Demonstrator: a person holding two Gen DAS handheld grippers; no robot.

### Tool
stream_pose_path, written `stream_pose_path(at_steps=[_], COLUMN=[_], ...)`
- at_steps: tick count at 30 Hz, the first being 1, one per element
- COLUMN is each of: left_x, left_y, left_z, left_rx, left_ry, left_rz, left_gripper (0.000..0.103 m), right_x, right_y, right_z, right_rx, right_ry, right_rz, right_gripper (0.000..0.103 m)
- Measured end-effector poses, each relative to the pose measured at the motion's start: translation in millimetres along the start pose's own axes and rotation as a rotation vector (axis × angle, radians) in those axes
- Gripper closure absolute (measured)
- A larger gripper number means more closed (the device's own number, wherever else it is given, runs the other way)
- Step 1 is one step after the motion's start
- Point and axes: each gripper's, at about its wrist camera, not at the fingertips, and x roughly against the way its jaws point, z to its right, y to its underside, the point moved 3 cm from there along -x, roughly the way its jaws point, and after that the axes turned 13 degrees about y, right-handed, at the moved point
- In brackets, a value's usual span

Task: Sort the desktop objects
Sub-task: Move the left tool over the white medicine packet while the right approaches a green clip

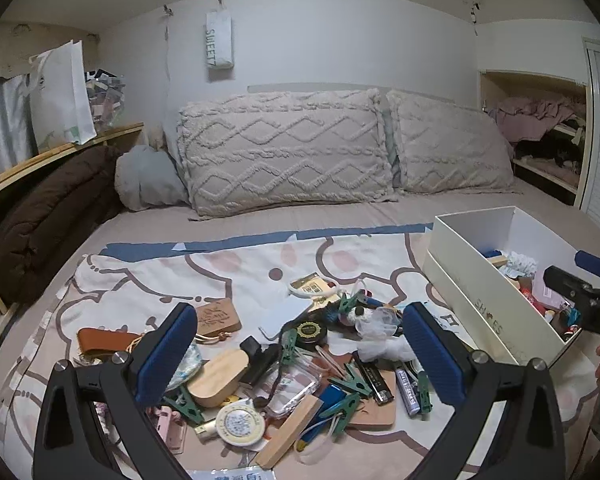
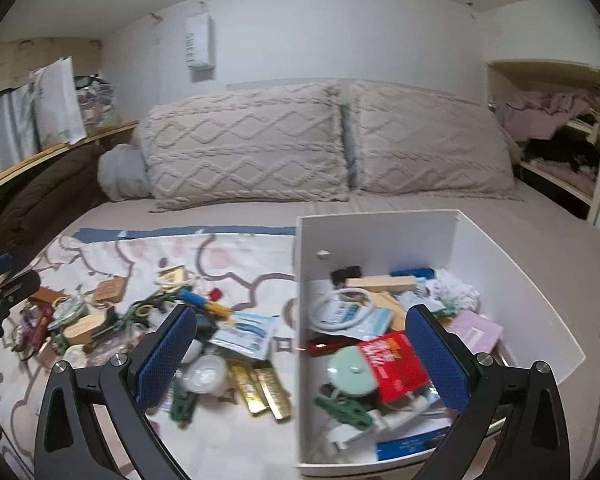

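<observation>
Left gripper (image 1: 296, 360) wide open, empty, over clutter (image 1: 300, 364) beside box (image 1: 488, 304), ready to pick; right gripper (image 2: 300, 360) wide open, empty, above box for release

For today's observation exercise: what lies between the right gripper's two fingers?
In the right wrist view, the right gripper is open over the white box's left wall, with a red packet and a green disc between.

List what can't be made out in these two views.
- Left wrist view: most of the box contents, hidden by its near wall.
- Left wrist view: packet at the bottom, cut off by the frame edge.
- Right wrist view: red packet print, motion-blurred.
- Right wrist view: left gripper, cut off at the left edge.
</observation>
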Motion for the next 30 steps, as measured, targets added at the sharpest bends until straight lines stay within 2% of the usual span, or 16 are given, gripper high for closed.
stream_pose_path(at_steps=[10, 16, 22, 30], left_x=[34, 48, 58, 73], left_y=[5, 10, 11, 14], left_z=[-25, -34, -47, -53], left_rx=[0.04, 0.024, 0.054, 0.051], left_ry=[-0.005, -0.023, -0.005, -0.037], left_rz=[0.047, 0.072, 0.094, 0.134], left_gripper=[0.0, 0.0, 0.0, 0.0], right_x=[25, 33, 39, 50], right_y=[-3, 0, 7, 5], right_z=[-39, -55, -76, -79], right_rx=[0.068, 0.083, 0.135, 0.112], right_ry=[-0.07, -0.111, -0.143, -0.169], right_rz=[0.058, 0.065, 0.102, 0.151], right_gripper=[0.0, 0.0, 0.0, 0.0])
